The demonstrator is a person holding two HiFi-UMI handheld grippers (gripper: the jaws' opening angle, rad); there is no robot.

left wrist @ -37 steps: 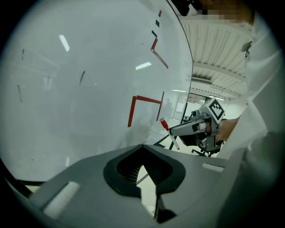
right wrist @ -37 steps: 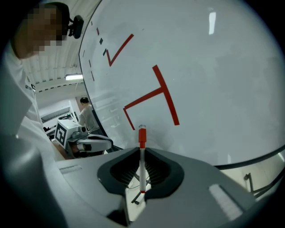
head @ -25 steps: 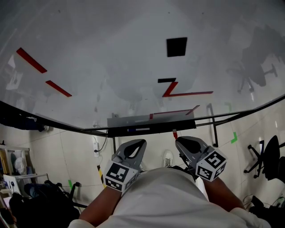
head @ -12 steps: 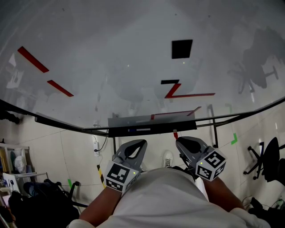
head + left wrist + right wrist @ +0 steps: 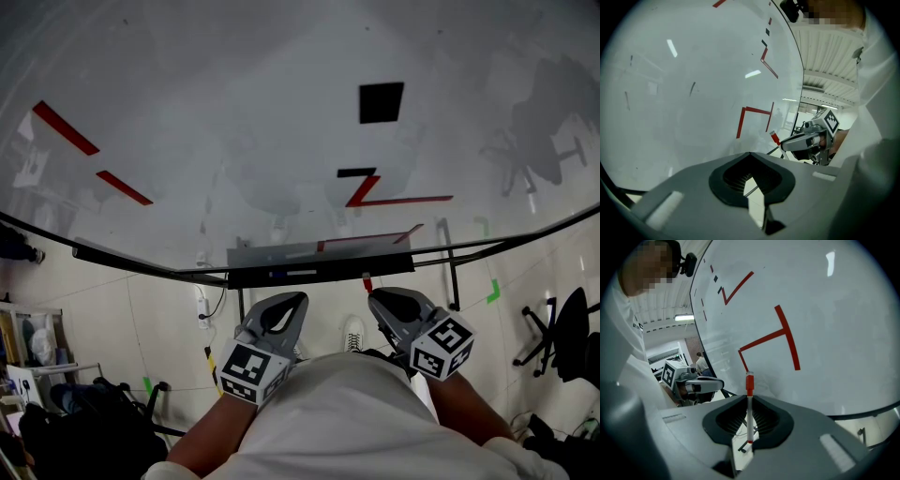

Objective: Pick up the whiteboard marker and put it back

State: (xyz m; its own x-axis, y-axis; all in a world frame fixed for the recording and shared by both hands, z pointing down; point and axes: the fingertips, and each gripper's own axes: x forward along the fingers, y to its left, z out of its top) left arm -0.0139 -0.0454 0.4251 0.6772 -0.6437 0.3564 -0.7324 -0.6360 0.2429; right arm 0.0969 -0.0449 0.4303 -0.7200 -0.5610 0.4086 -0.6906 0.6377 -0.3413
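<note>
The whiteboard marker (image 5: 749, 414), white with a red cap, stands upright between the jaws of my right gripper (image 5: 749, 399), which is shut on it. Its red cap (image 5: 367, 281) pokes out past the right gripper (image 5: 386, 302) just below the whiteboard's grey tray (image 5: 309, 253). My left gripper (image 5: 284, 307) is held beside it at the same height, shut with nothing in it. From the left gripper view, that gripper (image 5: 751, 158) shows closed jaws, and the right gripper (image 5: 808, 140) with the marker's cap (image 5: 774, 138) is off to the right.
The whiteboard (image 5: 234, 141) fills the upper view, with red strokes (image 5: 384, 194) and a black square (image 5: 381, 101) on it. Its black frame and legs (image 5: 452, 272) run below. A wall socket with cable (image 5: 202, 305), office chairs (image 5: 562, 333) and clutter at lower left (image 5: 56, 412) are on the floor.
Both grippers stay where they were, the right one still holding the marker. Only the head view has shifted slightly.
</note>
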